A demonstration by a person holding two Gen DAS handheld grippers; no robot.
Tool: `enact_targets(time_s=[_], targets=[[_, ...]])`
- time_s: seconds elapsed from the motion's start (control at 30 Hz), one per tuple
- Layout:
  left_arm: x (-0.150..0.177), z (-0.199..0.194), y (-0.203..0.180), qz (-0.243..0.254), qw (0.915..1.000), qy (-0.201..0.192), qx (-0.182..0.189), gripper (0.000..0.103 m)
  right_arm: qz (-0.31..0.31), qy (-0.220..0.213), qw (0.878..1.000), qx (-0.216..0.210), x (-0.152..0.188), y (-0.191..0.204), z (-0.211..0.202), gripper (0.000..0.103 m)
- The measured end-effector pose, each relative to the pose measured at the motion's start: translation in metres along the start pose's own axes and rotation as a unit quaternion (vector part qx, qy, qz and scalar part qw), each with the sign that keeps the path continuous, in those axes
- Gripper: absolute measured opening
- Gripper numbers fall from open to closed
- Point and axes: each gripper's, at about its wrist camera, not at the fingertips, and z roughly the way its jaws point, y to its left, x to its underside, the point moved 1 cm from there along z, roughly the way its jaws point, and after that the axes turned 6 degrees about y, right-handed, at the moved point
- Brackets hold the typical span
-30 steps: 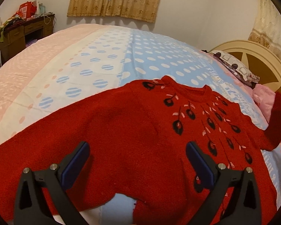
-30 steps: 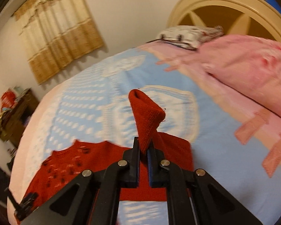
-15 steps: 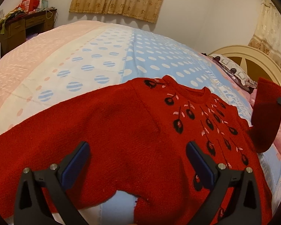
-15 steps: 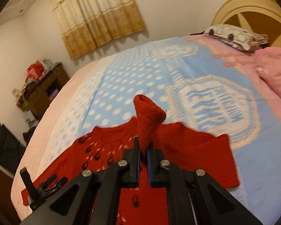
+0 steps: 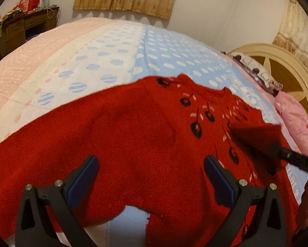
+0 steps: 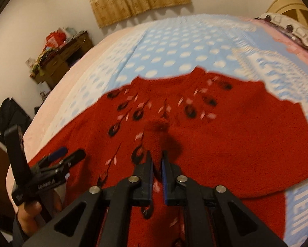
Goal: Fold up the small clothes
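A red knitted sweater (image 5: 133, 133) with black and pink motifs lies flat, front up, on the bed. My left gripper (image 5: 149, 168) hovers open over its lower middle with nothing between the fingers; in the right wrist view the left gripper (image 6: 70, 153) sits at the left edge. My right gripper (image 6: 157, 164) holds the cuff of the sweater's sleeve (image 6: 156, 129) low over the chest. Its jaws are opening, and the cloth still fills the gap between the pads. In the left wrist view the folded-in sleeve (image 5: 256, 135) and one black finger (image 5: 287, 157) come in from the right.
The bed carries a blue, white and pink dotted blanket (image 5: 112, 57). A pink quilt (image 5: 295, 119), a pillow (image 5: 256, 74) and a cream headboard (image 5: 281, 65) lie to the right. A cluttered wooden desk (image 5: 20, 26) and a black bag (image 6: 7, 113) stand at the left. A hand (image 6: 28, 212) grips the left tool.
My right gripper has carried the sleeve from the sweater's right side inward and down over the patterned chest, and its jaws have parted slightly. The left gripper has stayed put.
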Motion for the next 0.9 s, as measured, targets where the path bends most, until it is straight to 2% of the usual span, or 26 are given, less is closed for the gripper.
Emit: enact_targets(time_s=[0.03,0.07,0.13,0.23,0.4,0.5,0.6,0.7,0.8,0.9], targets=[[0.001,0.001,-0.004,0.013,0.9999,0.006,-0.006,0.103,-0.003,0.006,1.0,-0.007,0.004,0.0,0.0,0.046],[0.002,0.002,-0.007,0.024,0.9996,0.011,-0.009,0.103,-0.007,0.004,1.0,-0.013,0.009,-0.002,-0.003,0.062],[0.005,0.007,-0.017,0.05,0.9978,0.027,-0.034,0.103,-0.023,-0.003,1.0,-0.017,0.017,-0.004,-0.013,0.062],[0.008,0.012,-0.025,0.077,0.994,0.04,-0.067,0.103,-0.045,-0.025,0.999,0.006,0.031,-0.011,-0.033,0.062],[0.003,0.012,-0.019,0.072,0.9942,0.059,-0.055,0.103,-0.018,-0.057,0.998,0.024,0.05,-0.045,-0.065,0.062],[0.002,-0.001,-0.02,0.069,0.9921,0.063,-0.084,0.103,-0.006,-0.068,0.997,0.047,0.064,-0.064,-0.077,0.062],[0.001,-0.028,-0.031,0.075,0.9937,0.048,-0.068,0.103,-0.007,-0.071,0.995,0.067,0.081,-0.074,-0.084,0.062],[-0.008,-0.053,-0.053,0.094,0.9941,0.039,-0.038,0.103,-0.014,-0.077,0.995,0.063,0.095,-0.078,-0.09,0.062],[-0.017,-0.053,-0.081,0.117,0.9914,0.058,-0.011,0.103,-0.006,-0.087,0.995,0.046,0.098,-0.083,-0.094,0.062],[-0.02,-0.038,-0.108,0.131,0.989,0.069,-0.007,0.103,0.014,-0.105,0.993,0.044,0.101,-0.089,-0.098,0.063]])
